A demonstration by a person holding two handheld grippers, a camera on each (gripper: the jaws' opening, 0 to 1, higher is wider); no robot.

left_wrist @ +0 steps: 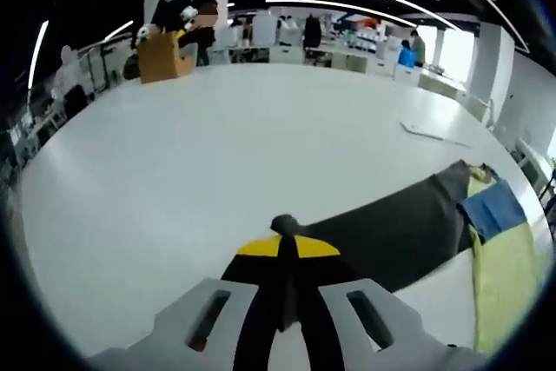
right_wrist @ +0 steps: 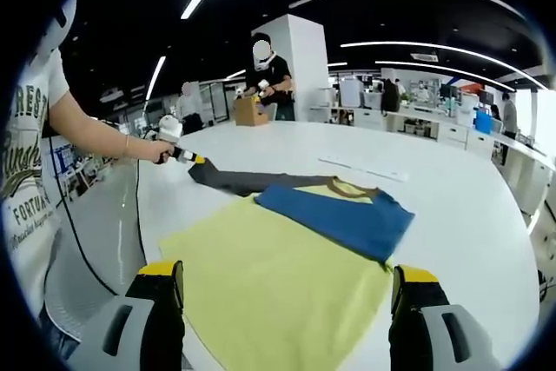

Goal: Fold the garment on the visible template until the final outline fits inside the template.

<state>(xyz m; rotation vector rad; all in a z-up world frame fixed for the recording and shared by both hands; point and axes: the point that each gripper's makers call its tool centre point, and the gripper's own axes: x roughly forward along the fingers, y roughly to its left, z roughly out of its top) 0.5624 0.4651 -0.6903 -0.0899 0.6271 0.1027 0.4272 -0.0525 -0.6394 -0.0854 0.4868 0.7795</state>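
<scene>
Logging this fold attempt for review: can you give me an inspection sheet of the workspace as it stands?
Surface: white table, bare beyond the garment.
Job's things: garment, yellow with blue panel, lies flat; its dark sleeve is pulled outward. Template: none discernible.
Clutter: flat white strip.
Grippers: left hand-held gripper shut on dark sleeve; right hand-held gripper open above the yellow fabric.
Cables: black cable along the table edge.
Surroundings: office, person at a cardboard box.

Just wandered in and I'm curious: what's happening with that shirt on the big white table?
A person is folding a yellow, blue and dark grey shirt on a white table with two hand-held grippers. The left gripper is shut on the dark grey sleeve, drawn out to the side. The right gripper hovers open over the yellow body. The shirt lies mostly spread flat.
</scene>
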